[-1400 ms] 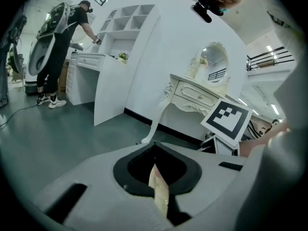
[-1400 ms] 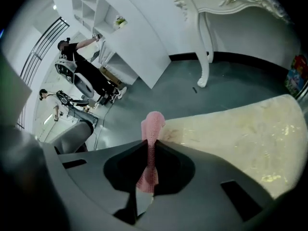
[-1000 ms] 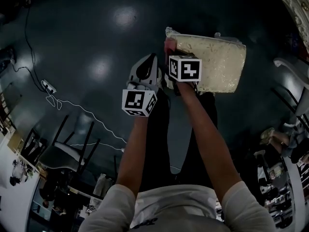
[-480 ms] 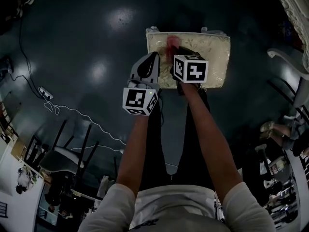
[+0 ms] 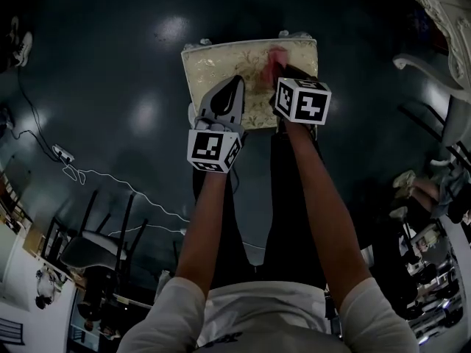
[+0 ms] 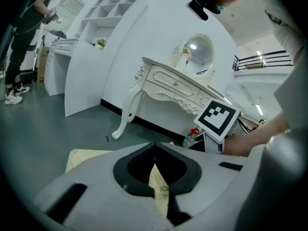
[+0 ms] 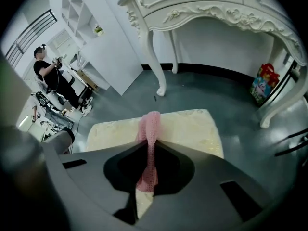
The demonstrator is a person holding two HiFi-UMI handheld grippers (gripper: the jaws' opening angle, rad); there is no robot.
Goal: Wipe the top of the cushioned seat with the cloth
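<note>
We hold the pink cloth [image 7: 149,124] on the cushioned seat [image 7: 192,129].
Our right gripper [image 7: 148,147] clamps the cloth at the seat's far right; our left gripper [image 6: 154,150] hovers over the seat's near edge, jaws together, seemingly empty.

Seat on the floor, upper centre of the head view.
The cushioned seat [image 5: 213,61] sits on the floor [image 5: 110,87]. The cloth [image 5: 277,56] lies on its right half, between the right hand-held gripper's [image 5: 288,70] jaws. The left hand-held gripper [image 5: 232,87] is over its near edge, and a dressing table [image 5: 441,2] stands at upper right.
</note>
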